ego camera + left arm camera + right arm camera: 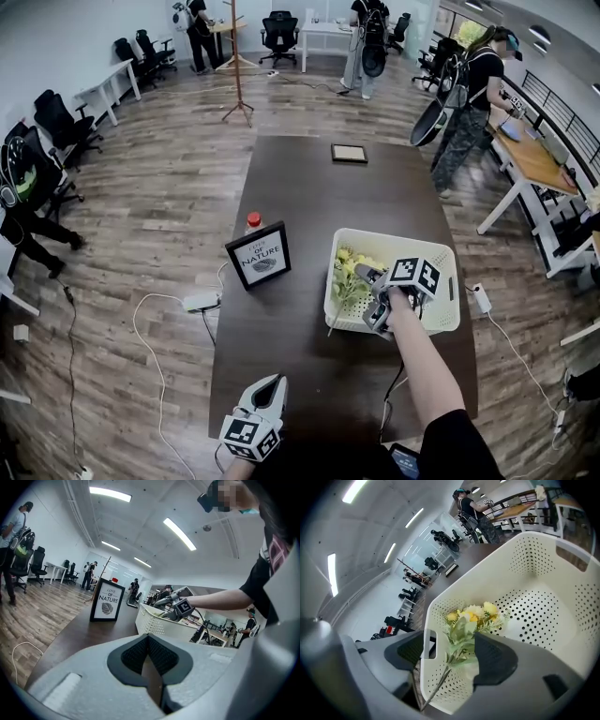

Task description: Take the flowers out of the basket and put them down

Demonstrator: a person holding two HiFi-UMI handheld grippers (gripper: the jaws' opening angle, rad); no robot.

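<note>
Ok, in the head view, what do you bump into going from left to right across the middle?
White power strip on the floor → framed sign → yellow flowers in the basket → another power strip on the floor.

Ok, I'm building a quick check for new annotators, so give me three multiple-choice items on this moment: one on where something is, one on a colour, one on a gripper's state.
1. Where are the flowers?
A. In the white basket
B. On the bare table
C. On the floor

2. What colour are the blooms?
A. Red
B. Yellow
C. Blue

3. How do the right gripper's jaws stand?
A. Shut on the basket's rim
B. Apart, with the flower stems between them
C. Shut on nothing

Answers:
1 A: the bunch lies against the basket's perforated wall.
2 B: the heads are yellow above pale green leaves.
3 B: the right gripper view shows both pads wide apart, one on either side of the stems.
</note>
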